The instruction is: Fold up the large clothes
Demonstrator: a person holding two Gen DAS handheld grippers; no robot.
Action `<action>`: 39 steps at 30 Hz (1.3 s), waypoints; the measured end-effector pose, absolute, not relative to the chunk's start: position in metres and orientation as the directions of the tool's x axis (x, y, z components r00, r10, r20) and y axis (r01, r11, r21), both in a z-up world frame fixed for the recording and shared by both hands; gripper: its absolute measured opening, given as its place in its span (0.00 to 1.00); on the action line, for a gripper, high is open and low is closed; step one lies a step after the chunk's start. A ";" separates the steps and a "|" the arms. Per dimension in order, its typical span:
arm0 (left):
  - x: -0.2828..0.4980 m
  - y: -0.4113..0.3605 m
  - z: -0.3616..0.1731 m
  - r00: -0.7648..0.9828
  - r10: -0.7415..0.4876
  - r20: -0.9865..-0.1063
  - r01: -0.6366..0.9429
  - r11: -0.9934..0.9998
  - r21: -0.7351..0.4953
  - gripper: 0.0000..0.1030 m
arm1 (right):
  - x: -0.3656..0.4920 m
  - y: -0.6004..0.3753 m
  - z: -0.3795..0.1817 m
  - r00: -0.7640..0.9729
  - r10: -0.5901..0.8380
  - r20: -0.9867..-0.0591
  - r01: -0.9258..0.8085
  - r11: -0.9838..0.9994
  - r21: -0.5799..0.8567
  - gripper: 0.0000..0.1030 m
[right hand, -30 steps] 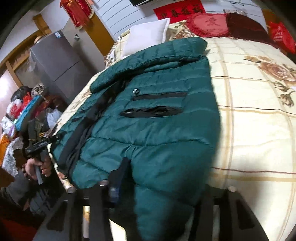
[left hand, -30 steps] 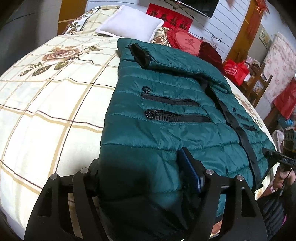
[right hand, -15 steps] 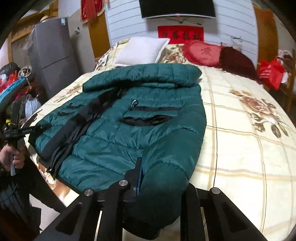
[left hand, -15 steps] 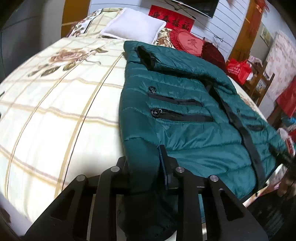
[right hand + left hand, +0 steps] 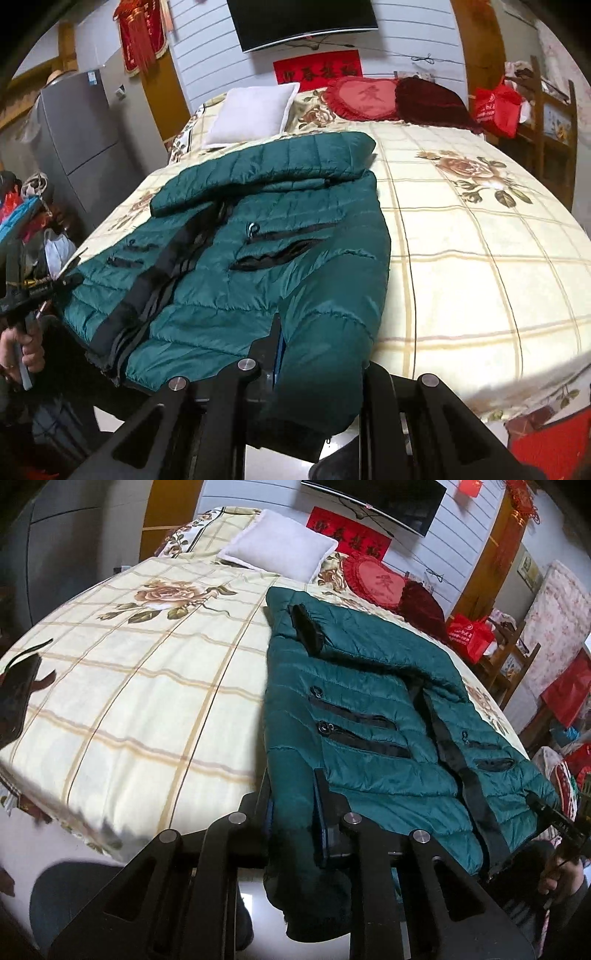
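Bedroom clutter rings a wide bed (image 5: 140, 686) under a checked, rose-printed cover, and the green puffer jacket (image 5: 369, 716) lies front-up on its near part, hem at the bed's near edge, collar toward the pillows. In the left wrist view its long axis runs from about 5 o'clock up to 11 o'clock; in the right wrist view it runs from 6 toward 12.

Each lower corner is in a gripper. The left gripper (image 5: 291, 812) is closing, its pads already pinching one hem corner, which droops over the bed edge. The right gripper (image 5: 321, 354) is pressed together on the opposite corner, a thick fold bulging between its fingers. Both hands sit at the hem end, neither nearer the collar, so the fold looks like a carry of the hem away toward 12 o'clock.

Beyond the collar lie a white pillow (image 5: 251, 114) and red cushion (image 5: 362, 98); a dark screen (image 5: 303, 18) hangs above.
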State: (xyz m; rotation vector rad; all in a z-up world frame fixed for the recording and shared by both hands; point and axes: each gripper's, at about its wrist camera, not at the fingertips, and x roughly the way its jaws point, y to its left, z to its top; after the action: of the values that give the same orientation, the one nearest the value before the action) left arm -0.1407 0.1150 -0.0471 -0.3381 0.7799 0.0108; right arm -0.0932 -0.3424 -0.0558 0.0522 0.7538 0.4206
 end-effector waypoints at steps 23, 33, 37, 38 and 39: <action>-0.144 0.104 -0.076 0.652 -0.246 -0.717 -0.052 0.929 -0.367 0.11 | -0.096 -0.352 -0.066 0.649 0.387 -0.655 -0.323 0.920 0.224 0.16; -0.187 0.123 -0.033 0.774 -0.281 -0.567 -0.031 0.878 -0.477 0.10 | -0.134 -0.360 -0.043 0.688 0.419 -0.593 -0.359 0.906 0.225 0.16; -0.193 0.133 -0.012 0.825 -0.304 -0.476 -0.013 0.833 -0.554 0.10 | -0.146 -0.371 -0.021 0.727 0.438 -0.528 -0.369 0.899 0.237 0.16; -0.191 0.134 -0.007 0.833 -0.308 -0.459 -0.010 0.822 -0.569 0.10 | -0.146 -0.372 -0.016 0.735 0.442 -0.514 -0.371 0.897 0.241 0.16; -0.189 0.136 -0.001 0.843 -0.309 -0.440 -0.007 0.811 -0.585 0.10 | -0.145 -0.374 -0.008 0.747 0.448 -0.491 -0.374 0.894 0.246 0.16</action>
State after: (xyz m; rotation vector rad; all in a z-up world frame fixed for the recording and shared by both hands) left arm -0.1890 0.1360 -0.0009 -0.6095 0.5515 -0.1703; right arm -0.1450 -0.3736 -0.0076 0.1350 0.5707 0.4509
